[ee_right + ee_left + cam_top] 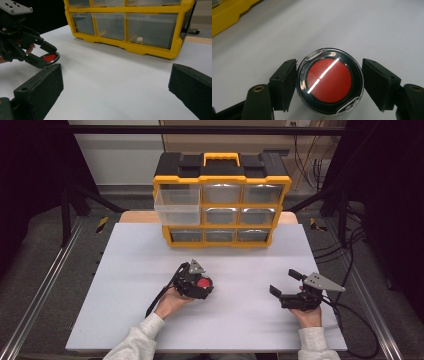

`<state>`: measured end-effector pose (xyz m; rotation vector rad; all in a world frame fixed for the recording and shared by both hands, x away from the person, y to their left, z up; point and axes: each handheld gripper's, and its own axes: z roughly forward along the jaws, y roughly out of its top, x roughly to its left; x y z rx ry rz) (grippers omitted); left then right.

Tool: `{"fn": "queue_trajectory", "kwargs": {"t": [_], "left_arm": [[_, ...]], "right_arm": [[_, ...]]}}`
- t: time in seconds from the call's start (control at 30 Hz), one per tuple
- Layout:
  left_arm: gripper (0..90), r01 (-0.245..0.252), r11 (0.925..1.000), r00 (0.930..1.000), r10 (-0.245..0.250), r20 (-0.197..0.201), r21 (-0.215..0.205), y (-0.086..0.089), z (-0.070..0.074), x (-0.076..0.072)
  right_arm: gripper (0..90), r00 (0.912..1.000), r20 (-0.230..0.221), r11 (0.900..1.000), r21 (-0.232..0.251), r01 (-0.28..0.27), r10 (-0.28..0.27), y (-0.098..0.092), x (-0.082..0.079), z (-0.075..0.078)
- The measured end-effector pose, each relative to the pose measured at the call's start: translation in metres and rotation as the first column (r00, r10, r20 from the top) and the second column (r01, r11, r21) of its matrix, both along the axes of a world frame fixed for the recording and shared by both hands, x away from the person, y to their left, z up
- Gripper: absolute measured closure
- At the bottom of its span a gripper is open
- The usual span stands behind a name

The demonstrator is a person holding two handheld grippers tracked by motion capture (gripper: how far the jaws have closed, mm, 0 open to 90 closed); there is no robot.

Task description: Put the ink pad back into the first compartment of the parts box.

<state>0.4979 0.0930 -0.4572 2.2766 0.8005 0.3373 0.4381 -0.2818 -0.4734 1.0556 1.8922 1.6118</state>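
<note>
At the upper centre of the high view a yellow and black organizer [221, 200] stands at the far edge of the white table [125, 295], with 9 clear drawers in 3 rows of 3; its upper left drawer [178, 206] is pulled out toward the near side, the others sit flush. Left of centre in that view, the left gripper [202, 286] rests low on the table in the person's left hand [171, 302], with a round red-faced disc [203, 284] between its jaws. In the left gripper view the disc [329, 81], red in the middle with a shiny black and chrome rim, lies flat on the white surface; the jaw at frame left touches or nearly touches its rim and the jaw at frame right stands just off it, so I cannot tell whether the grip is firm. At the right of the high view the right gripper [282, 282] is held in the right hand [307, 315] with its jaws spread wide and nothing between them. The right gripper view shows those 2 jaws far apart at the lower corners, the organizer across the top, and the left gripper with the disc [49, 58] at the left edge.
</note>
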Motion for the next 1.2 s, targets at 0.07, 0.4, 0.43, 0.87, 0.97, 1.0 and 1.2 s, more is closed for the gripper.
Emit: {"fn": "queue_trajectory", "kwargs": {"t": [0.07,0.4,0.43,0.87,0.97,1.0,1.2], "left_arm": [[29.4,0.0,1.0,1.0,0.0,0.001,-0.007,0.002,0.003,-0.001],[29.5,-0.013,0.9993,0.9995,0.014,0.029,-0.034,0.012,0.021,-0.007],[29.4,-0.016,0.9991,0.9994,0.017,0.03,-0.039,0.013,0.023,-0.008],[29.5,-0.047,0.995,0.9966,0.053,0.064,-0.089,0.033,0.046,-0.013],[29.4,-0.052,0.9938,0.9958,0.059,0.07,-0.098,0.037,0.051,-0.015],[29.5,-0.053,0.9934,0.9955,0.061,0.072,-0.102,0.039,0.053,-0.015],[29.5,-0.061,0.9905,0.9932,0.073,0.09,-0.123,0.047,0.065,-0.019]], "right_arm": [[0.2,1.0,0.001,1.0,-0.002,-0.001,0.001,0.0,0.0,0.0],[0.2,1.0,0.002,1.0,-0.004,0.0,0.0,0.0,0.0,0.0],[0.2,1.0,-0.004,1.0,0.001,0.0,0.0,0.0,0.0,0.0],[0.2,1.0,-0.004,1.0,0.004,-0.001,0.001,0.0,-0.001,0.0],[0.2,1.0,0.0,1.0,0.006,0.001,-0.001,0.0,0.0,0.0],[0.2,1.0,0.0,1.0,0.006,0.001,-0.001,0.0,0.0,0.0],[0.2,1.0,-0.001,1.0,0.005,-0.002,0.002,0.0,0.0,0.0]]}}
